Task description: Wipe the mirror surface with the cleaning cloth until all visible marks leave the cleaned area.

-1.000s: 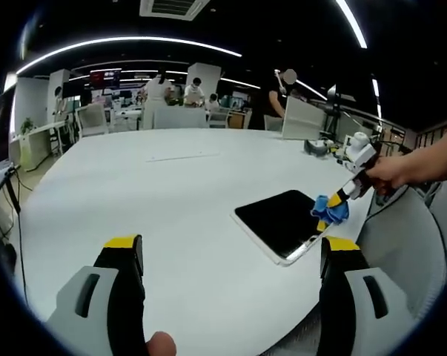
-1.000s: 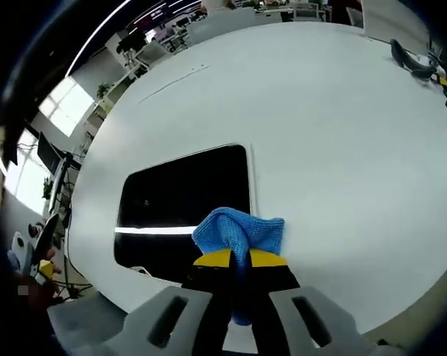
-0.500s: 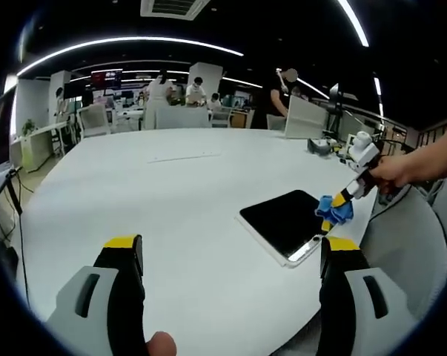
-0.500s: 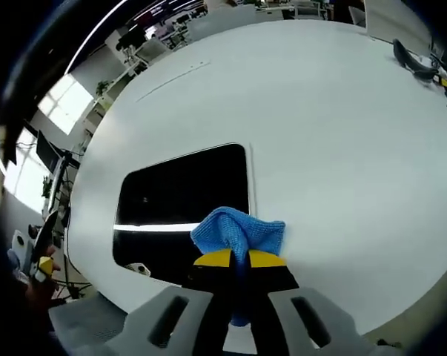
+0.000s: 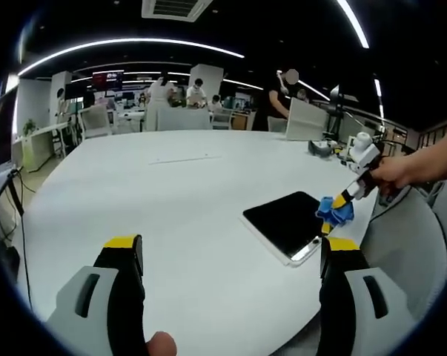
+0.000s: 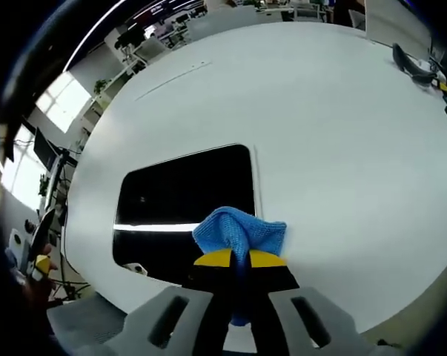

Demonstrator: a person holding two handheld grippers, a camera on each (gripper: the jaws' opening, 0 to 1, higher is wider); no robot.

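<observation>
A dark rectangular mirror [image 6: 182,200] with a white rim lies flat on the white table; in the left gripper view the mirror [image 5: 286,219] sits at the table's right edge. My right gripper [image 6: 239,259] is shut on a blue cleaning cloth [image 6: 240,231], which hangs over the mirror's near right corner. The left gripper view shows that right gripper [image 5: 340,202], held by a hand, with the cloth [image 5: 334,211] at the mirror's right edge. My left gripper [image 5: 227,248] stands open over the table, well left of the mirror, with nothing between its jaws.
The round white table [image 5: 164,193] stretches far to the left and back. A dark object [image 6: 414,65] and small items lie at the table's far right. Chairs, desks and several people [image 5: 160,93] stand in the office behind. A laptop-like panel [image 5: 303,119] stands at the back right.
The left gripper view has shifted slightly, so the mirror sits a little further right and smaller. The right gripper with the cloth has barely moved over the mirror's corner.
</observation>
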